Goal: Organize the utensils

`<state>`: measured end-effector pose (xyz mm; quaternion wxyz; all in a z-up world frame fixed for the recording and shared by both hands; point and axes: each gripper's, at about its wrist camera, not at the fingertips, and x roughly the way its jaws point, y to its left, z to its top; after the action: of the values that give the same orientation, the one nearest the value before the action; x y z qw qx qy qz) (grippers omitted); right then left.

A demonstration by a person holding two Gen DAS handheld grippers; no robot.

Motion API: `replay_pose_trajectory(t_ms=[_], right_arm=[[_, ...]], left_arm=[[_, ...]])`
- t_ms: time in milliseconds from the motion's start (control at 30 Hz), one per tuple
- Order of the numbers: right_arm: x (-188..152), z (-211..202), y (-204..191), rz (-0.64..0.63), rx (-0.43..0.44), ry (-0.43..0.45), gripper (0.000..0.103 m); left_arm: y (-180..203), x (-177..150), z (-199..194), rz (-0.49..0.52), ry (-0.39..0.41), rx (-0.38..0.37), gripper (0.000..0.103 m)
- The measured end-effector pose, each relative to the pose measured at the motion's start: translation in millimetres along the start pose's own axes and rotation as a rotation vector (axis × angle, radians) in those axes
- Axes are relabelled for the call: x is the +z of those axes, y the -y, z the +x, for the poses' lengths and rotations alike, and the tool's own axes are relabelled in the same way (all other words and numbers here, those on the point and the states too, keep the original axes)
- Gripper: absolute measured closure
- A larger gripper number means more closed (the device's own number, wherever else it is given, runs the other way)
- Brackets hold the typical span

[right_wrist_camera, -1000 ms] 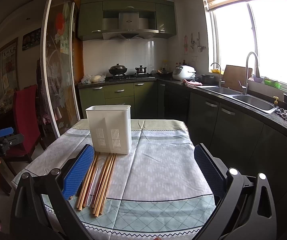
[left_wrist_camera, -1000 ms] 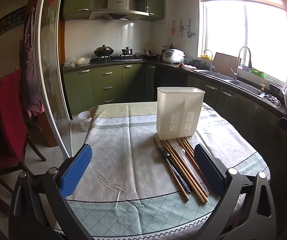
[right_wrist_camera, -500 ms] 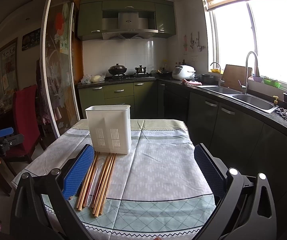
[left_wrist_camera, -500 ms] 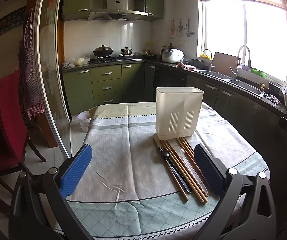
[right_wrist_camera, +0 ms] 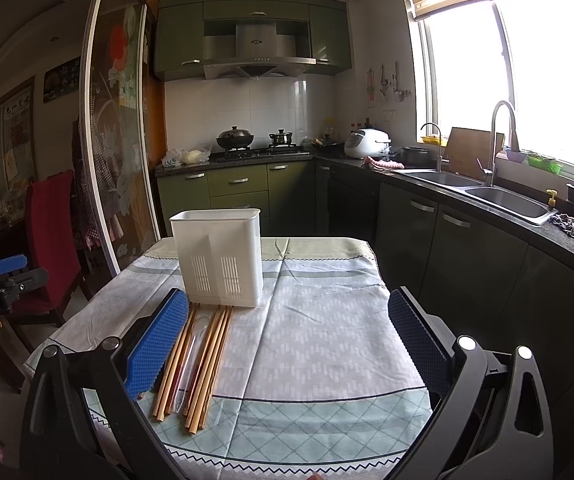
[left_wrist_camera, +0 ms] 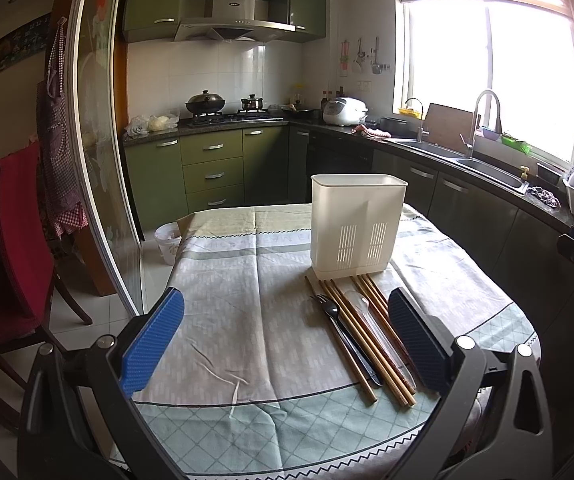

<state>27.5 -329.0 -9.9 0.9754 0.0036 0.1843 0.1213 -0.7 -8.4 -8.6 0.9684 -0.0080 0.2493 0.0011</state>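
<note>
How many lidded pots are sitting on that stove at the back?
2. A wide dark pot sits on the stove's left side, and a smaller pot stands just to its right. Nothing seems hidden behind them.

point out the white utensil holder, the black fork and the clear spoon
white utensil holder (left_wrist_camera: 355, 224), left wrist view, front wall above the slots
black fork (left_wrist_camera: 329, 309), left wrist view, neck just below the tines
clear spoon (right_wrist_camera: 199, 326), right wrist view, bowl
</note>
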Motion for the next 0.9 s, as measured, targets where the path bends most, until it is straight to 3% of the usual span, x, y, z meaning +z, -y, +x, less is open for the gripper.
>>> replay_pose_trajectory(t_ms=[667,900], right_arm=[[-1,2,1,0.001,0.001,-0.002,0.004],[-8,24,7,0.005,0.007,-0.089,0.004]], left_arm=[[0,0,1,-0.001,-0.003,0.000,0.006],[7,3,28,-0.001,-0.111,-0.004,0.006]])
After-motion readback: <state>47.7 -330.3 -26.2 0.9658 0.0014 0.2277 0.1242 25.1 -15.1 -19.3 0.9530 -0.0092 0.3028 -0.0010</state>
